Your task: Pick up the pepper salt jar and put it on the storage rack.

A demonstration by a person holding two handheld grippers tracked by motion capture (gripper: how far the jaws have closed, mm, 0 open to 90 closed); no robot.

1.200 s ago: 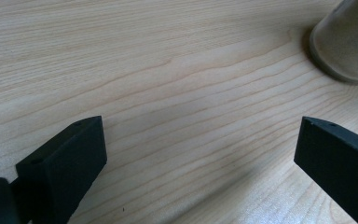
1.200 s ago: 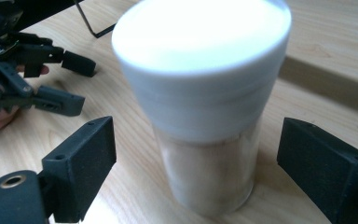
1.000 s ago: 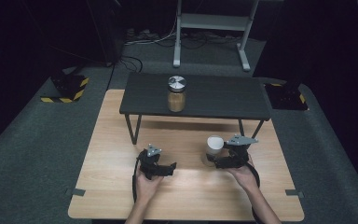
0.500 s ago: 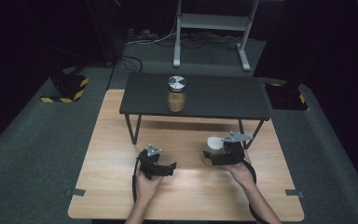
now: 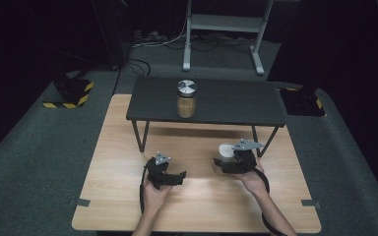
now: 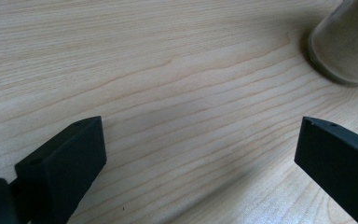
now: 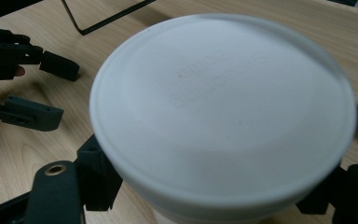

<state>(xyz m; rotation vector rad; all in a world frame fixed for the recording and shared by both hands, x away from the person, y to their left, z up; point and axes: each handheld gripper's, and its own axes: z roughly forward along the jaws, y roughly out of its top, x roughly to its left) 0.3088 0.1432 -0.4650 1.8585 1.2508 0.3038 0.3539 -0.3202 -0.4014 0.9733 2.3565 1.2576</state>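
My right gripper (image 5: 225,164) sits at the right of the wooden table (image 5: 128,196), just in front of the low black shelf (image 5: 236,101), with the white-lidded jar (image 7: 223,116) between its jaws; they have just been closing, and in the right gripper view both black jaws sit against the jar's sides under the lid, so I read it as a grip. My left gripper (image 5: 174,178) rests low near the table's middle, well apart from that jar, jaws spread wide over bare wood. A second jar with a metal lid (image 5: 186,99) stands upright on the shelf.
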